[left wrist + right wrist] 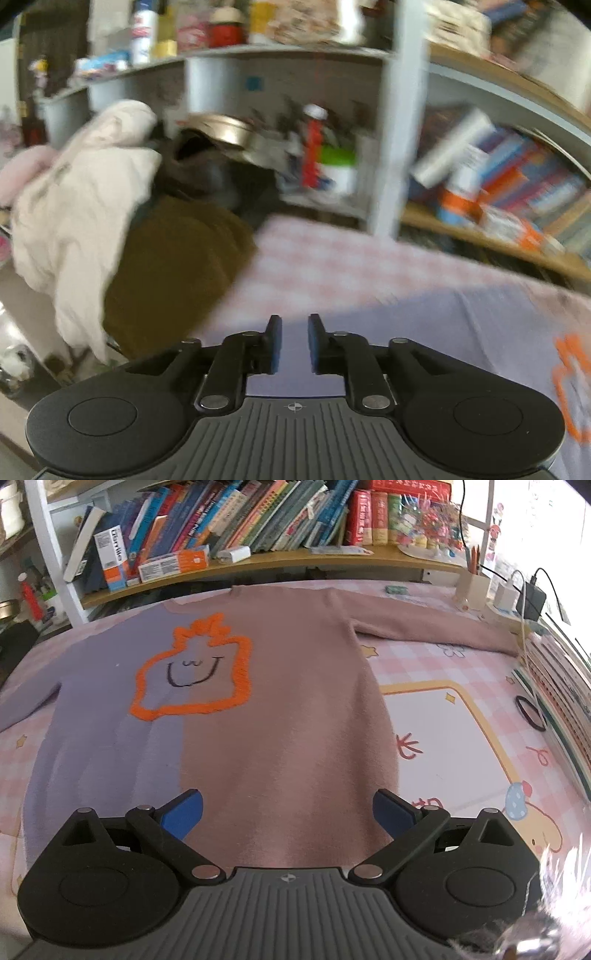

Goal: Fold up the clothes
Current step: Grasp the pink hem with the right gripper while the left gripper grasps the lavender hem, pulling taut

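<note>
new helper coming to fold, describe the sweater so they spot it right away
On the pink checked bedspread below the bookshelf, the sweater lies flat with sleeves spread. It is half lilac, half dusty pink, with an orange-outlined smiling shape on its chest, unlike the plain heaped clothes nearby.

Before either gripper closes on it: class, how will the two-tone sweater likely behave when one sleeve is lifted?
The sweater lies limp and flat on the checked cloth, so it will probably drape and sag. Its fuzzy knit likely grips rather than slips. The spread right sleeve may drag behind.
</note>
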`<state>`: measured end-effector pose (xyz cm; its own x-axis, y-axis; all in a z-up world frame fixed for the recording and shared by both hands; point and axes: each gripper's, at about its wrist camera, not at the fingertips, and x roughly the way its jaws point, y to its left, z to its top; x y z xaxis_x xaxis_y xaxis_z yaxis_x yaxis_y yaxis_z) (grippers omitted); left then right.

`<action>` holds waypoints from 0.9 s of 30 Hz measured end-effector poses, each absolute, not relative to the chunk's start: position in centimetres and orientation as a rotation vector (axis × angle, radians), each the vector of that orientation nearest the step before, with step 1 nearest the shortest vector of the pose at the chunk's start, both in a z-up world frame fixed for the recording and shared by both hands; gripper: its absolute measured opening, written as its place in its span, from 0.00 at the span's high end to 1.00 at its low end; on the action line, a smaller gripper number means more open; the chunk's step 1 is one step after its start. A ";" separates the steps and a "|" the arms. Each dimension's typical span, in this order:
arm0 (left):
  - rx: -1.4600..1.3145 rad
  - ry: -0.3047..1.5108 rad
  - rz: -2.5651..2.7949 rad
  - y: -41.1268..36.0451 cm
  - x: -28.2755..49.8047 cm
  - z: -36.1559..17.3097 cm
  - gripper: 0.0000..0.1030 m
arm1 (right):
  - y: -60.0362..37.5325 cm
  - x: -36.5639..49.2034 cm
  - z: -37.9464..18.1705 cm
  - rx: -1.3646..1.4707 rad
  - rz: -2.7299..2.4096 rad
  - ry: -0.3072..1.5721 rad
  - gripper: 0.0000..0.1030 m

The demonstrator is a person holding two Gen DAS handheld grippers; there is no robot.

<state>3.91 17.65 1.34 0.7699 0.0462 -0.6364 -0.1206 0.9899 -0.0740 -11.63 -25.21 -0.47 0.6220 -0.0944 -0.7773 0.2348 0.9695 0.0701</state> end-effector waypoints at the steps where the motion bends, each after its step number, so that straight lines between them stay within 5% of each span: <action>1: -0.111 0.695 0.056 16.5 2.8 1.0 0.62 | -25.4 -11.6 -0.6 0.168 -0.189 0.881 0.04; 3: -0.110 0.715 -0.011 14.1 0.7 0.3 0.35 | -26.0 -11.6 -0.7 0.156 -0.190 0.881 0.04; 8: -0.134 0.793 -0.134 8.3 -3.4 -1.3 0.34 | -28.0 -12.1 -1.0 0.096 -0.213 0.872 0.08; 15: -0.188 0.879 -0.106 4.5 -6.5 -3.0 0.34 | -31.6 -13.3 -2.2 0.129 -0.179 0.913 0.58; 27: -0.140 0.937 -0.021 1.0 -8.1 -4.2 0.35 | -32.1 -13.6 -2.8 0.079 0.020 0.905 0.88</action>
